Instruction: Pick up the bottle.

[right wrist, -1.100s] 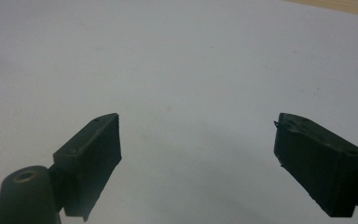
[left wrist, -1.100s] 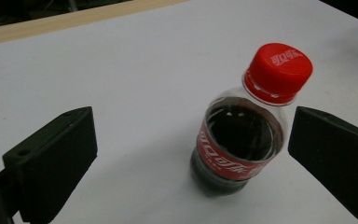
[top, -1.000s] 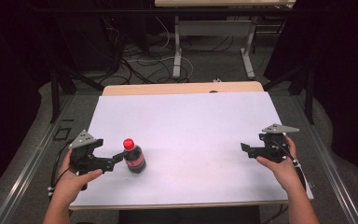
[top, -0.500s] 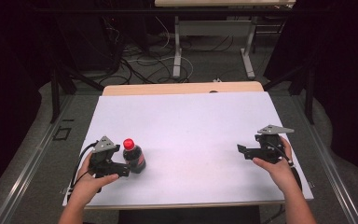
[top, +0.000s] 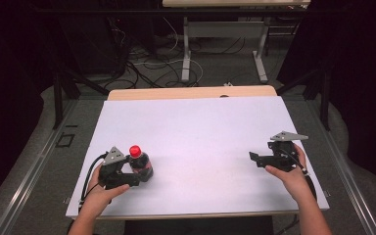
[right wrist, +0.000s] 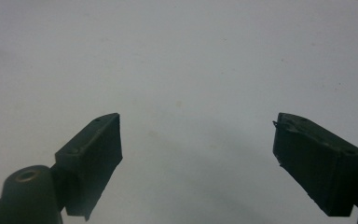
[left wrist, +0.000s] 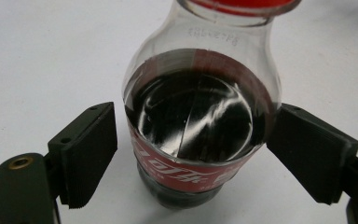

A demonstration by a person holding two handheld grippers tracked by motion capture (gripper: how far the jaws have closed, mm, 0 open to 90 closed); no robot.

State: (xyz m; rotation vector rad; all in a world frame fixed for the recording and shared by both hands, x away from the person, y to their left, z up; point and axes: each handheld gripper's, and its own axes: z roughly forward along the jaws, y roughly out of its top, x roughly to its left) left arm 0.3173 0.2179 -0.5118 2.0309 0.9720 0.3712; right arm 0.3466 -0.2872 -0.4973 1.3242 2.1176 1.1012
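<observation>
L gripper (left wrist: 191, 154) jaws closing round cola bottle (left wrist: 200, 126), cap cut off; R gripper (right wrist: 198, 154) spread.

1. A flat white rectangular desk (top: 200, 132) fills the middle of the high view; a strip of pale wood (top: 191, 93) shows along its far edge.
2. Grey carpeted floor (top: 39, 161) surrounds the desk, with grey metal rails (top: 27, 183) running beside its left and right edges.
3. Beyond the far edge stands a second table with grey metal legs (top: 186, 46) and a light top.
4. Tangled black and white cables (top: 142, 63) lie on the floor under it.
5. The room's sides and far corners are dark, hung with black curtains (top: 352, 73).
</observation>
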